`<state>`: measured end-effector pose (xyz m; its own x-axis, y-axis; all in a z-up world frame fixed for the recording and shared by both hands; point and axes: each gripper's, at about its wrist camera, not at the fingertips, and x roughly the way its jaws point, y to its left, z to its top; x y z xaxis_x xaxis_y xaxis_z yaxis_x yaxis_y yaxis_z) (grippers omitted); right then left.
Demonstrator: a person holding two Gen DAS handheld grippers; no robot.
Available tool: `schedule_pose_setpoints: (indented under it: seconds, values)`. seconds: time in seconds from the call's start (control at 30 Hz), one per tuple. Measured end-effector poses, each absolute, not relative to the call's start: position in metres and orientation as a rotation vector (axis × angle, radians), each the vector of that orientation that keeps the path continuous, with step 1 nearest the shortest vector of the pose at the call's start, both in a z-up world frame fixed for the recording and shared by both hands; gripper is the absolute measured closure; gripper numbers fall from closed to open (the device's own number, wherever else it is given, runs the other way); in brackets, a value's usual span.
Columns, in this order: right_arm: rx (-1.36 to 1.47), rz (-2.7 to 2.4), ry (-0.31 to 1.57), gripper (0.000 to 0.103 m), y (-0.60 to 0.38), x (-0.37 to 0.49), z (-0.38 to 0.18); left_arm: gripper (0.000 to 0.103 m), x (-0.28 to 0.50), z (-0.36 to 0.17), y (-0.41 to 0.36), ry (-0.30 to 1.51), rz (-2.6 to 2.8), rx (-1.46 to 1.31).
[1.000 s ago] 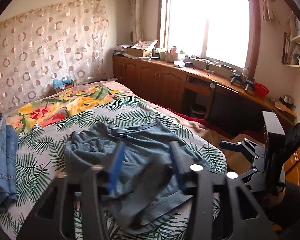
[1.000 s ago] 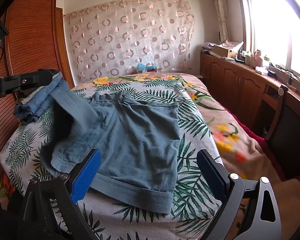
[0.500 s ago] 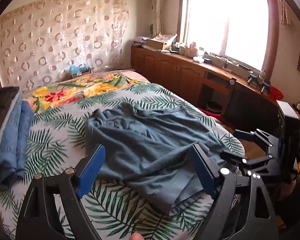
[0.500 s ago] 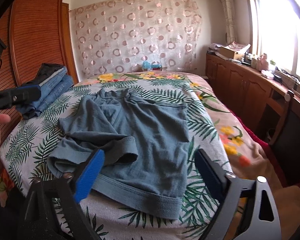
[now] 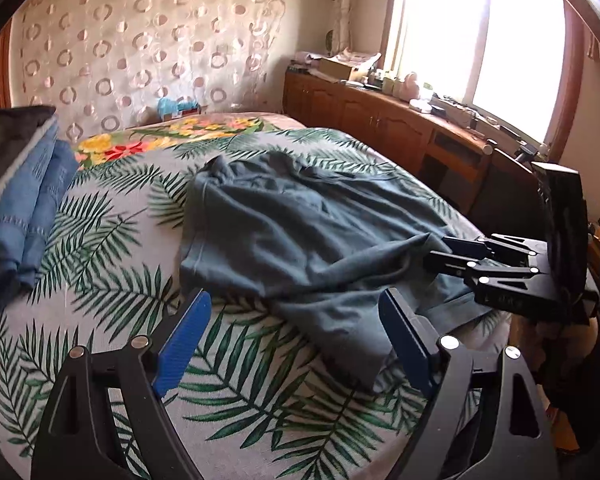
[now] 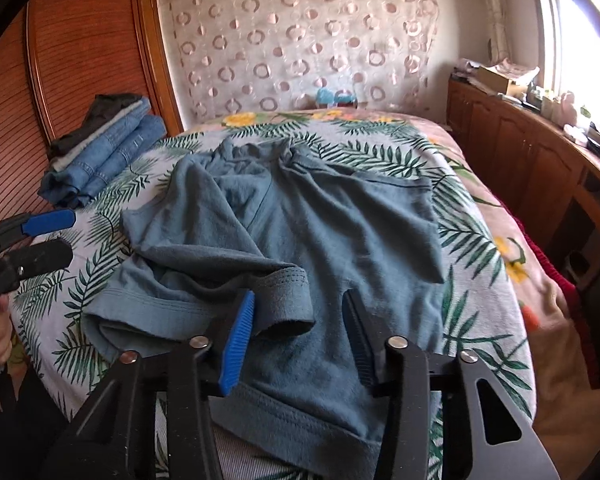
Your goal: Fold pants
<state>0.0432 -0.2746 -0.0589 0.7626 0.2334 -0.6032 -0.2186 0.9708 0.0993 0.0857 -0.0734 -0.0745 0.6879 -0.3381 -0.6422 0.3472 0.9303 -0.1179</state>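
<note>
The blue-grey pants [image 6: 308,224] lie rumpled on the near half of the bed [image 6: 480,240], one leg flopped across the other. The step in hand looks like regrasping. The right gripper [image 6: 298,320] hangs over the near leg cuff [image 6: 288,292], its jaws closing with the cuff between them, not yet pinched. The left gripper [image 5: 296,336] stands wide open and empty. Next, probably a firm pinch. A second ago the left gripper held that leg aloft; now it lies dropped.
</note>
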Motion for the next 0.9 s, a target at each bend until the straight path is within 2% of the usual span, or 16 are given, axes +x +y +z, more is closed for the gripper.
schedule_pose_setpoints:
  seconds: [0.07,0.13,0.23,0.53,0.9]
  values:
    - [0.028,0.258,0.671,0.069,-0.274,0.045,-0.06,0.017,0.085,-0.078,-0.072,0.714,-0.363,0.014]
    - [0.033,0.27,0.67,0.081,-0.275,0.044,-0.057,0.017,0.084,-0.082,-0.071,0.717,-0.354,0.009]
    - [0.035,0.288,0.644,0.093,-0.275,0.038,-0.048,0.017,0.085,-0.084,-0.07,0.724,-0.354,0.001]
    - [0.042,0.287,0.485,0.098,-0.284,-0.016,-0.006,0.017,0.082,-0.083,-0.074,0.717,-0.363,-0.003]
    - [0.039,0.197,0.483,0.098,-0.3,-0.062,-0.017,0.017,0.081,-0.078,-0.081,0.675,-0.353,0.012]
